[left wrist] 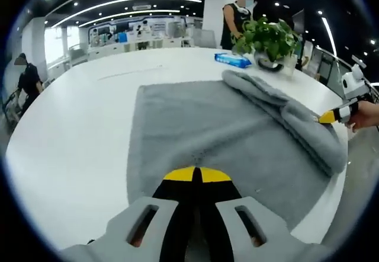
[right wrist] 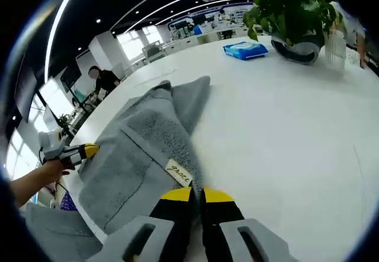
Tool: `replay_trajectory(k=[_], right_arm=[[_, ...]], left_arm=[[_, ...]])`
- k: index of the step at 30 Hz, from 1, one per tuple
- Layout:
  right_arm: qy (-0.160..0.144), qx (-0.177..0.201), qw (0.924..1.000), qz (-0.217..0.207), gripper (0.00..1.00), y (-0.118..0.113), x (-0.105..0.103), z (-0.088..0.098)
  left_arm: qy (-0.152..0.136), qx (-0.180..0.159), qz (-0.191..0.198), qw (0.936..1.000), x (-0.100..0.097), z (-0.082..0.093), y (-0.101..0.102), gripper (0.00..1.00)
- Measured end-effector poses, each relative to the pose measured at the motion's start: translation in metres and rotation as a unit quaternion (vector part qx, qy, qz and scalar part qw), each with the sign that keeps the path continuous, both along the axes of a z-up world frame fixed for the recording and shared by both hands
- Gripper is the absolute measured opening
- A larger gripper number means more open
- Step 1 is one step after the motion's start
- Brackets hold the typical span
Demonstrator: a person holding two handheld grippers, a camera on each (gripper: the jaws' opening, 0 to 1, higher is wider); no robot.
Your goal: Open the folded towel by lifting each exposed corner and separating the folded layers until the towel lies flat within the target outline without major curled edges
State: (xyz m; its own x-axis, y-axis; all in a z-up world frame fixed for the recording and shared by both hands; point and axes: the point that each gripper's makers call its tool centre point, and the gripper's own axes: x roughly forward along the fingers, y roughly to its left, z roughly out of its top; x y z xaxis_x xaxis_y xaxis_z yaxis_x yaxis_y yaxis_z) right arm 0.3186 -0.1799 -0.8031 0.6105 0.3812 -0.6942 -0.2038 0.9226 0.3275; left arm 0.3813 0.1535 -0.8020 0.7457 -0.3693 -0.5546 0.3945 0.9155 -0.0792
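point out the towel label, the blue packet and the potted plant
towel label [right wrist: 177,172], right gripper view, middle of the tag.
blue packet [right wrist: 245,49], right gripper view, top face.
potted plant [left wrist: 269,37], left gripper view, leaves.

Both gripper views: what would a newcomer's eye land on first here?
The grey towel spread on the white table, one edge rolled back in a thick fold, with both yellow-tipped tools closed on it: the left tool at one edge, the right tool beside its small label. Then the leafy potted plant and blue packet at the table's far side.
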Motion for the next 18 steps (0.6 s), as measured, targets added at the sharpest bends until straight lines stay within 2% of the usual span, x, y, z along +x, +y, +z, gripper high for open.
replay_trajectory(k=[3, 6, 9, 18], right_arm=[[0.003, -0.002, 1.0000, 0.000, 0.01, -0.001, 0.000, -0.002], [0.002, -0.020, 0.9998, 0.005, 0.01, -0.005, 0.001, -0.005], [0.001, -0.028, 0.9996, 0.005, 0.01, -0.008, 0.003, -0.005], [-0.008, -0.063, 0.9980, -0.004, 0.01, -0.030, 0.011, -0.005]], left_arm=[[0.003, -0.008, 0.011, 0.9999, -0.003, 0.001, 0.007, 0.00], [0.003, -0.005, 0.018, 0.9998, -0.005, 0.003, 0.014, 0.00], [0.001, -0.003, 0.033, 0.9995, -0.003, 0.003, 0.029, 0.00], [-0.003, 0.008, 0.060, 0.9981, -0.001, 0.004, 0.057, 0.00]])
